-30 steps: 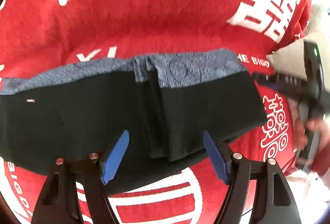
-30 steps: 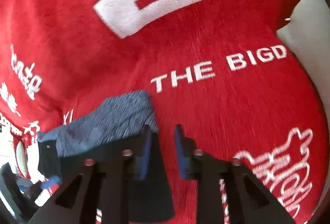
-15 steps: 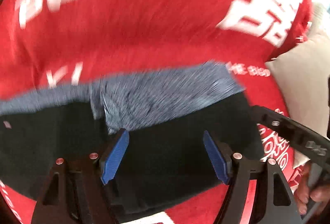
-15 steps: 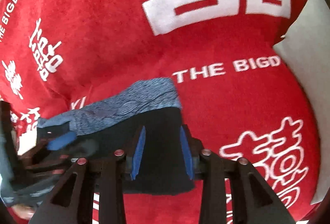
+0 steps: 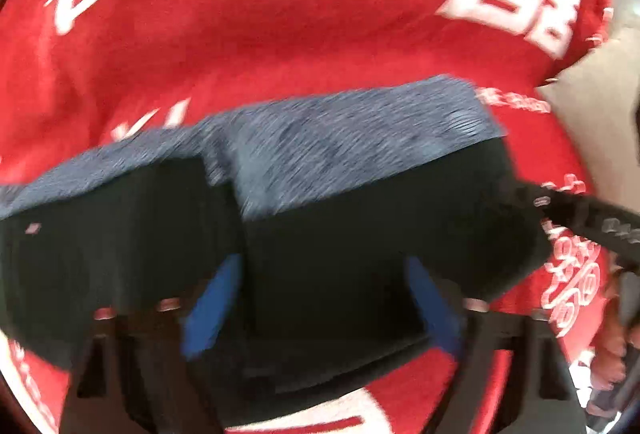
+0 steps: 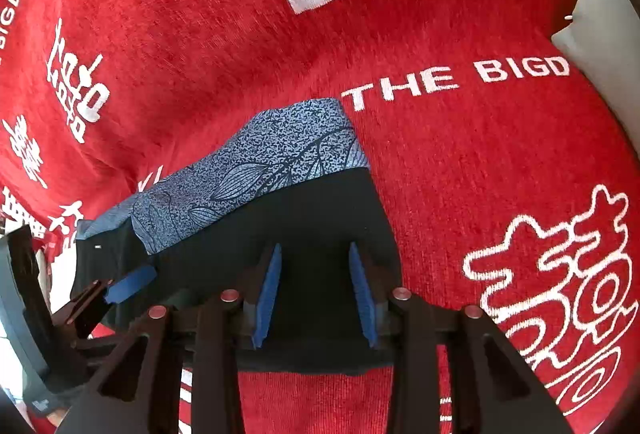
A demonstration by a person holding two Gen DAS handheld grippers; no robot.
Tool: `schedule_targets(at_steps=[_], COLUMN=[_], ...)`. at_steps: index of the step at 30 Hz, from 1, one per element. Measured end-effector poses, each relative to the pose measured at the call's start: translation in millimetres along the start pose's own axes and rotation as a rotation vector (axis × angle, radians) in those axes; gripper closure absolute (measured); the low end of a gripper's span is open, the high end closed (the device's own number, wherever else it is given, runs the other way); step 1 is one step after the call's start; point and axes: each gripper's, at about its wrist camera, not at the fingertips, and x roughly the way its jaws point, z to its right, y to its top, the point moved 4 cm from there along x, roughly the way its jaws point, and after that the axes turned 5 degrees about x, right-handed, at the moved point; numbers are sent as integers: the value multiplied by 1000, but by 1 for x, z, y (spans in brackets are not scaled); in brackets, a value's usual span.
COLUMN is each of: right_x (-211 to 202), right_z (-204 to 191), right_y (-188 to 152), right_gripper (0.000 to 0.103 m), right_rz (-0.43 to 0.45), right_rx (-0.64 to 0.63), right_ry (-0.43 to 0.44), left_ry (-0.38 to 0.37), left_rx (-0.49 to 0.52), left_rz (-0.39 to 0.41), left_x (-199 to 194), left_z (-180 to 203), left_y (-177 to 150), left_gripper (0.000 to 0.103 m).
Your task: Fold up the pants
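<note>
The pants (image 6: 304, 218) are black with a blue leaf-print waistband (image 6: 280, 158) and lie folded on the red blanket (image 6: 200, 34). My right gripper (image 6: 314, 254) points down over their right end, its blue pads a little apart above the black cloth, not pressing it. In the blurred left wrist view the pants (image 5: 360, 234) fill the middle. My left gripper (image 5: 322, 266) hangs close over the black cloth; its jaws are opening wide, with cloth below and between them but not pinched. Its blue pad (image 6: 128, 284) also shows from the right wrist.
The red blanket (image 5: 280, 14) bears large white characters and lettering. A pale cushion (image 6: 600, 46) lies at its right edge, also seen as the cushion (image 5: 592, 138). The right gripper's black body (image 5: 592, 218) and a hand (image 5: 612, 350) sit at the right.
The left gripper has sunk closer to the pants and its jaws have widened. The right gripper has shifted from the pants' right edge to over the black cloth.
</note>
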Motion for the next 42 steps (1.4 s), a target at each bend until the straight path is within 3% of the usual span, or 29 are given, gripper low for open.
schedule_targets(at_steps=[2, 5, 12, 17, 23, 26, 33, 42], right_x=[-1, -3, -5, -9, -18, -15, 0, 3], right_z=[-1, -9, -39, -45, -66, -84, -116, -154], right_y=[0, -3, -16, -19, -28, -41, -60, -80], right_gripper=[59, 47, 36, 35, 33, 23, 23, 23], right_rz=[-4, -7, -6, -27, -59, -80, -122, -153], right_rx=[-14, -83, -266, -277, -298, -313, -309, -340], right_ry=[10, -9, -158, -184, -151, -142, -163, -196], left_ry=[-22, 34, 116, 144, 143, 150, 174, 145], left_rx=[-76, -130, -200, -276, -318, -329, -328, -382], left_rz=[-11, -20, -41, -58, -67, -71, -82, -64], left_x=[-3, -13, -35, -44, -52, -57, -67, -77], left_z=[-11, -26, -44, -52, -67, -81, -116, -167], left_y=[-5, -14, -34, -47, -62, -70, -87, -106], left_gripper=[12, 12, 12, 12, 12, 12, 12, 12])
